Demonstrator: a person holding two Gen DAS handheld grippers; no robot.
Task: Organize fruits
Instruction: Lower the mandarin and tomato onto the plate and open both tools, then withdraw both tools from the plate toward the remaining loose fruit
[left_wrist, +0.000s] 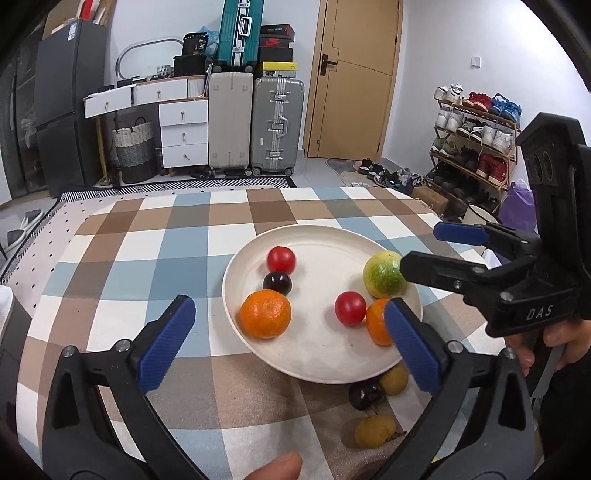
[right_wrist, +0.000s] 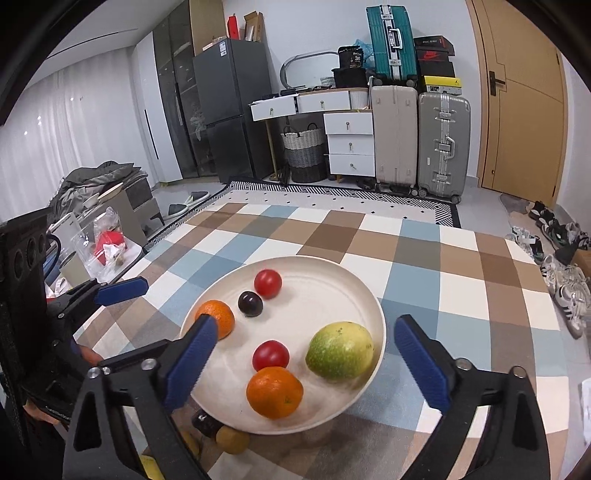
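Centrally on the checked tablecloth (left_wrist: 122, 236) sits the white plate (left_wrist: 321, 362), both grippers poised wide open and empty at its near rim: the left gripper (left_wrist: 291, 339) toward its left side, the right gripper (right_wrist: 306, 354) toward its right. Inside the plate lie a green-yellow fruit (right_wrist: 340, 350), two oranges (left_wrist: 265, 314) (right_wrist: 274, 392), two red tomatoes (left_wrist: 281, 259) (left_wrist: 350, 308) and a dark plum (left_wrist: 277, 283). Just off its near rim lie another dark plum (left_wrist: 364, 396) and two yellow-brown fruits (left_wrist: 396, 380) (left_wrist: 373, 431).
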